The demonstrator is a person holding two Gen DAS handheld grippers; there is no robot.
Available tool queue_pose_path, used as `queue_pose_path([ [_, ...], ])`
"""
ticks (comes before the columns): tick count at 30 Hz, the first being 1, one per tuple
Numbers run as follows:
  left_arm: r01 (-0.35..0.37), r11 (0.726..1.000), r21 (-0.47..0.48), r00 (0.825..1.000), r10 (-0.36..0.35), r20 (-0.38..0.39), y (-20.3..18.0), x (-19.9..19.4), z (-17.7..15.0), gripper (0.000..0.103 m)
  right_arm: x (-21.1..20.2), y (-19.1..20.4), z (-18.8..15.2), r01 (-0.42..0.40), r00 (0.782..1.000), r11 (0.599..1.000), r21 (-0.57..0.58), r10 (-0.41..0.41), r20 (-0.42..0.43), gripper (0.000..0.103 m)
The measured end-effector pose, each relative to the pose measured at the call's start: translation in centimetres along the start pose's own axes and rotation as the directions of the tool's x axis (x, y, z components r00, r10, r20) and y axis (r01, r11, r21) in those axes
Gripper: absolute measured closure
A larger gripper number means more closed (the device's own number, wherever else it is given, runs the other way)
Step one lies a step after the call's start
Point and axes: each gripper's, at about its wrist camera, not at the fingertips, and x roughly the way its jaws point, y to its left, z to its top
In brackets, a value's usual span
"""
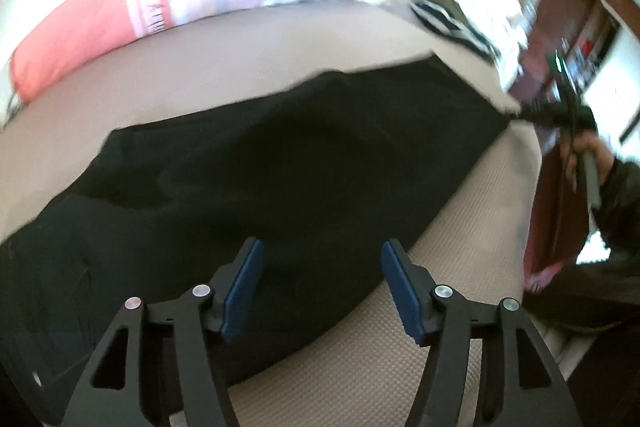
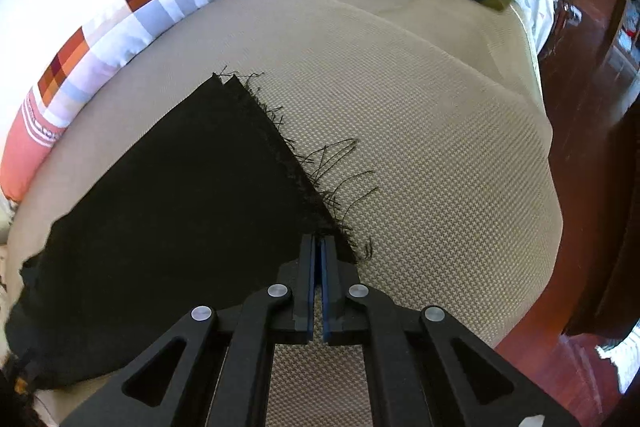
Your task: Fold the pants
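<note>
My right gripper [image 2: 319, 255] is clamped on the frayed hem of the black pants [image 2: 168, 211], which lie flat on the beige bed cover [image 2: 420, 131]. Left gripper [image 1: 322, 267] spread wide, hovering over pants' near edge.

The left hand-held gripper [image 1: 322, 255] has matte black linkage arms with triangular cut-outs, round silver screws at the joints and two flat blue ribbed pads [image 1: 244, 287]. The right hand-held gripper [image 2: 319, 251] is built the same way: black arms, silver screws, blue pads [image 2: 326, 287]. In the left wrist view the person's right hand [image 1: 596, 155] shows bare skin above a dark sleeve [image 1: 620, 203].
</note>
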Motion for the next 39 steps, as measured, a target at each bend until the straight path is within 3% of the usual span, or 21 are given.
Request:
queue_pose_path([
  [4,-0.075,0.988,-0.134,0.997,0.074,-0.006,3.3,0.5,-0.3,0.037,0.4,0.1,-0.2,0.009,1.0,1.0,-0.004,-0.009,-0.001,0.102],
  [8,-0.153,0.971,-0.182,0.987,0.142,-0.069,5.2,2.6,-1.5,0.037,0.4,-0.1,0.2,-0.016,1.0,1.0,-0.003,0.016,-0.02,0.095],
  [11,-0.174,0.971,-0.164,0.985,0.168,-0.045,4.9,2.6,-1.5,0.037,-0.4,-0.3,0.9,-0.028,0.999,1.0,-0.004,0.028,-0.02,0.089],
  [13,-0.15,0.972,-0.182,0.989,0.146,-0.031,4.9,2.3,-1.2,0.037,-1.5,-0.2,1.8,-0.05,0.999,0.999,-0.018,0.05,0.005,0.086],
  [18,-0.144,0.962,-0.232,0.987,0.156,0.034,5.3,0.9,-0.3,0.037,-2.0,1.4,6.0,-0.202,0.978,0.976,-0.083,0.205,0.029,0.085],
  [24,-0.165,0.932,-0.324,0.98,0.193,0.056,7.2,0.3,0.3,0.037,2.6,4.4,11.4,-0.368,0.929,0.924,-0.107,0.361,-0.08,0.085],
  [27,-0.19,0.917,-0.351,0.975,0.218,0.042,8.1,0.3,0.4,0.037,5.3,5.5,13.3,-0.392,0.917,0.915,-0.095,0.381,-0.119,0.085],
  [34,-0.216,0.888,-0.405,0.97,0.241,0.011,9.2,0.7,0.7,0.037,9.9,6.0,15.0,-0.39,0.908,0.918,-0.075,0.37,-0.197,0.085],
  [39,-0.231,0.885,-0.405,0.969,0.249,-0.008,9.4,1.2,1.1,0.037,11.2,6.1,15.1,-0.393,0.905,0.915,-0.09,0.368,-0.212,0.086],
])
